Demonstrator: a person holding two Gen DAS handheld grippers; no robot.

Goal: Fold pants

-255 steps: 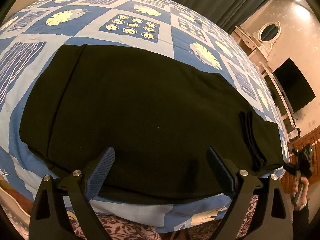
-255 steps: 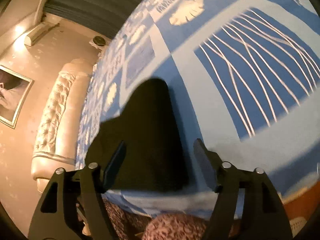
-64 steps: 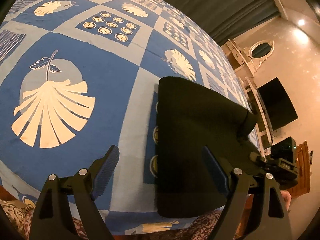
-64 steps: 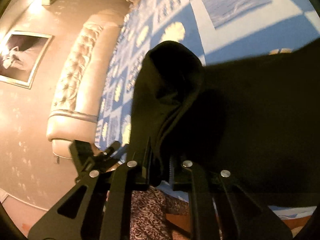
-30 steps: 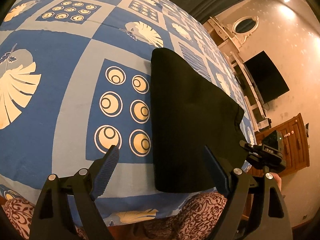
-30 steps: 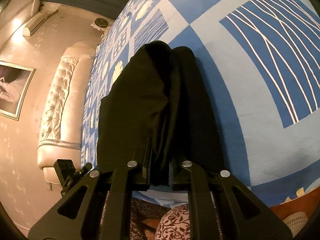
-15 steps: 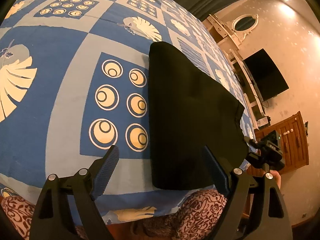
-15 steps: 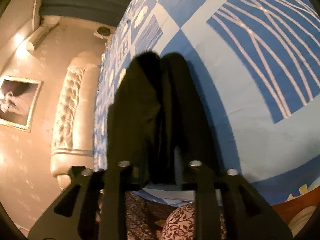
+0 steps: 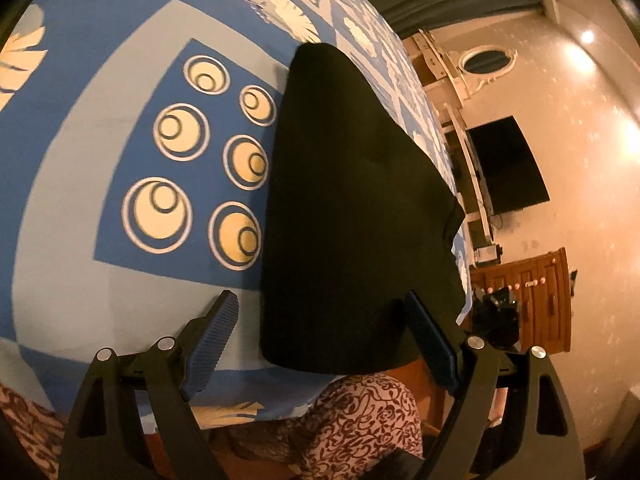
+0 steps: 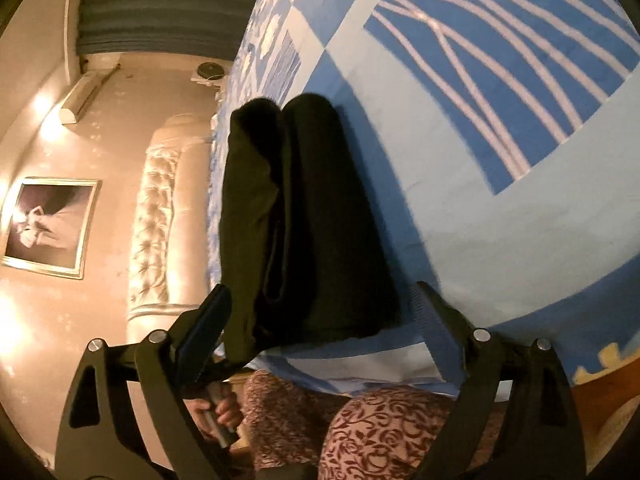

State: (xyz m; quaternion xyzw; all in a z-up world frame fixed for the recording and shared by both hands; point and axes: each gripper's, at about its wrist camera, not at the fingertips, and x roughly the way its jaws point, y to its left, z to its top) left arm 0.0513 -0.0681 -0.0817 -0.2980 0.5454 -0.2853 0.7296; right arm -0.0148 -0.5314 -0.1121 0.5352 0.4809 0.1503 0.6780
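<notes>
Beige walls (image 9: 580, 100), dark curtain (image 10: 160, 4), tufted headboard (image 10: 160, 220), framed picture (image 10: 48, 228), wall television (image 9: 506, 166).

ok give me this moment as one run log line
stage: fold done, release | pants: folded, flat on bedspread | left gripper: open, empty | right gripper: just opened, fingers clear of pants

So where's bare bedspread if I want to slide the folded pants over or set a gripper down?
Left of the folded pants the bedspread lies bare across the ringed-circles square. In the right wrist view, the striped panel and pale band right of the pants are free too. It is tight at the near bed edge, where both open grippers and the person's patterned knees crowd.
</notes>
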